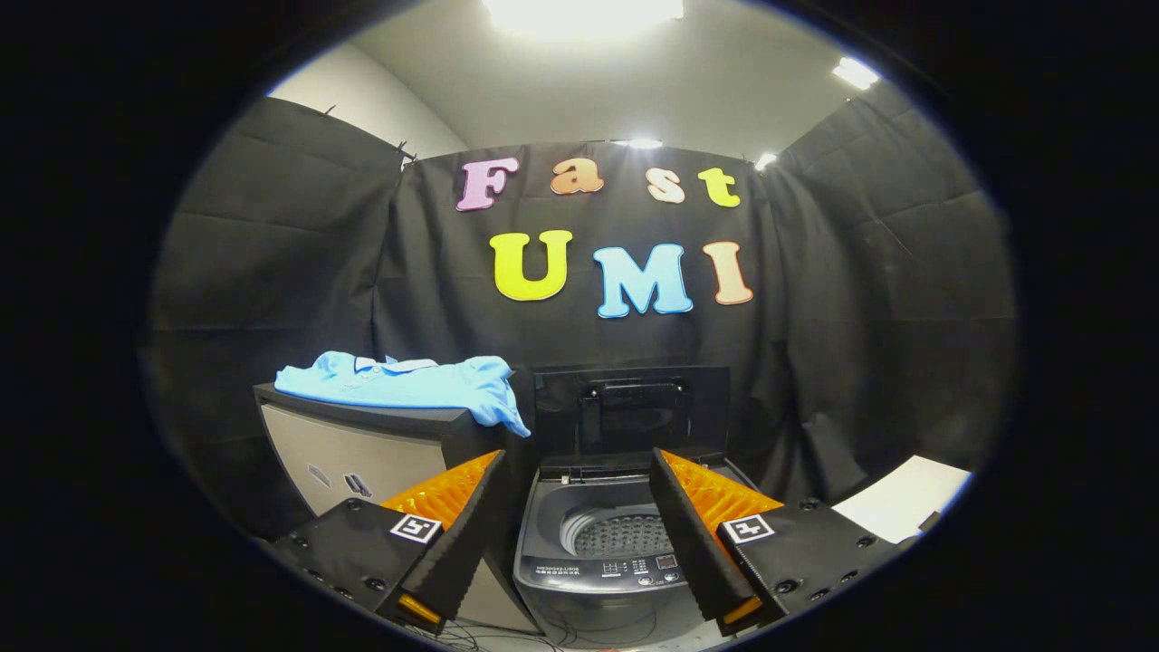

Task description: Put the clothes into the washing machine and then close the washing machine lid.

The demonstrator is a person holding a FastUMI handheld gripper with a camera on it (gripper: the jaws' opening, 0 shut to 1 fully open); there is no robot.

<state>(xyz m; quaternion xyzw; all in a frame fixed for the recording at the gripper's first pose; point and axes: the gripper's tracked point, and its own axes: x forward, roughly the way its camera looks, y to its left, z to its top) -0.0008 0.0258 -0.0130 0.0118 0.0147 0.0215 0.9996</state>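
A light blue shirt (407,382) lies spread on top of a grey cabinet (362,453), up and to the left beyond my fingers. Right of the cabinet stands a small top-loading washing machine (605,569) with its lid (631,409) raised upright at the back. Its perforated drum (623,536) is visible and looks empty. My gripper (579,503) is open, nothing between the fingers, and the washer's opening shows through the gap just ahead of them. The left finger (457,534) overlaps the cabinet's right edge.
Black cloth walls close the booth at the back and on both sides. A white surface (905,498) sits low on the right, beyond the right finger. Thin cables (579,634) trail on the floor in front of the washer.
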